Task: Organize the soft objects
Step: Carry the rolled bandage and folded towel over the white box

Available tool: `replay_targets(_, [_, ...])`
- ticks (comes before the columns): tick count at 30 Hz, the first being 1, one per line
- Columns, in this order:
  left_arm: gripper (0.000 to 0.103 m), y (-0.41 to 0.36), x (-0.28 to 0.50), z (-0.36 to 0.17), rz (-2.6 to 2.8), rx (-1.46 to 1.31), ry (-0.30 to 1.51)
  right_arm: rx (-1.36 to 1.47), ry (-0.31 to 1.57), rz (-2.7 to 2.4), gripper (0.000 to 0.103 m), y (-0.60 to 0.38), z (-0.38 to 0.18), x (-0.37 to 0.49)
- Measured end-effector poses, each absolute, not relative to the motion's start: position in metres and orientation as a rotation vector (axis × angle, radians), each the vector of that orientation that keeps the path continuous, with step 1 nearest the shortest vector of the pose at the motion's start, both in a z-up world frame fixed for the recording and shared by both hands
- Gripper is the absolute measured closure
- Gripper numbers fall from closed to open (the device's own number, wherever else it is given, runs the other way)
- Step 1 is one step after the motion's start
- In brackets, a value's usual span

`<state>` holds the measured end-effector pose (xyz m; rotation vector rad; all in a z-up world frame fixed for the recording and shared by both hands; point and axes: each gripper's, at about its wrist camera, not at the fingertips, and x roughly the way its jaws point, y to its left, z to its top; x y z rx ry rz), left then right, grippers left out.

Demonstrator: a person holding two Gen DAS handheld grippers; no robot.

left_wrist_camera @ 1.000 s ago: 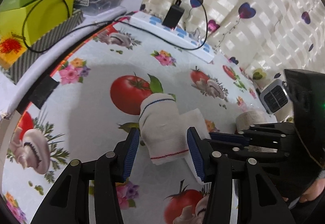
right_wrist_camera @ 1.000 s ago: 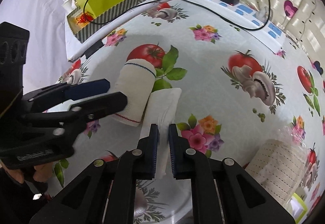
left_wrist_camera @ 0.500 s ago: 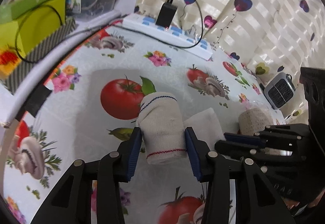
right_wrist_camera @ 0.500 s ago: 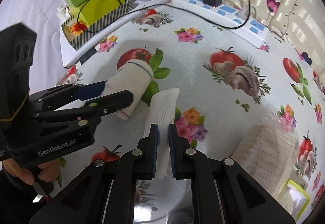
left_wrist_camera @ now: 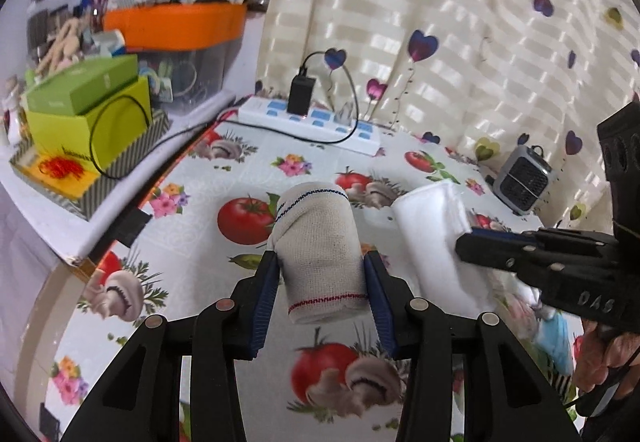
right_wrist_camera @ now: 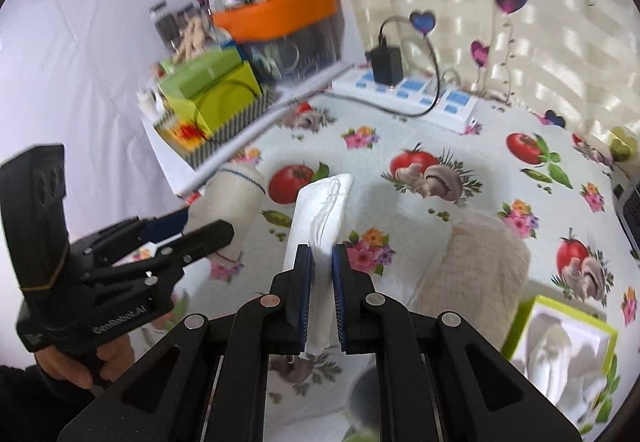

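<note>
Left tongs (left_wrist_camera: 322,278): jaws spread about the width of a beige sock roll (left_wrist_camera: 320,242) and closed on its lower half; the roll is held off the tablecloth (left_wrist_camera: 192,302).

Right tongs (right_wrist_camera: 322,282): jaws nearly together, pinching a folded white cloth (right_wrist_camera: 320,209) by its near end; the far end stands free and upright above the table.

Handling, judged: both items light, soft and squashy. The roll takes a mid-body grip well. The cloth is limp and may sag or unfold, so it is best gripped across all its layers.

Nearby: knitted cream bundle (right_wrist_camera: 476,266) just beside the right tongs; green-rimmed box (right_wrist_camera: 560,354) at lower right with something pale inside.

Farther off: power strip with charger (left_wrist_camera: 308,113), small grey heater (left_wrist_camera: 520,181), stacked green boxes (left_wrist_camera: 88,109), orange tub (left_wrist_camera: 176,25), heart-print curtain (left_wrist_camera: 440,21). The charger cable lies at the far edge, clear of both loads.
</note>
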<state>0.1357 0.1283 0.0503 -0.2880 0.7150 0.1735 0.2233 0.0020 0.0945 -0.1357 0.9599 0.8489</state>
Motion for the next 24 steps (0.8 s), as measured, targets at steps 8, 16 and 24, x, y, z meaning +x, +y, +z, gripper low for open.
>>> replay_targets(8, [0.061,0.089,0.106,0.072,0.142,-0.222,0.685,-0.025,0.864,0.843,0.092,-0.041,0.123,0.185])
replay_targets(16, [0.062,0.057,0.081,0.088,0.076,-0.204,0.648,0.028,0.795,0.813,0.092,-0.076,0.138,0.148])
replay_targets(24, [0.069,0.038,0.073,0.098,0.004,-0.189,0.628,0.075,0.772,0.767,0.092,-0.107,0.137,0.135])
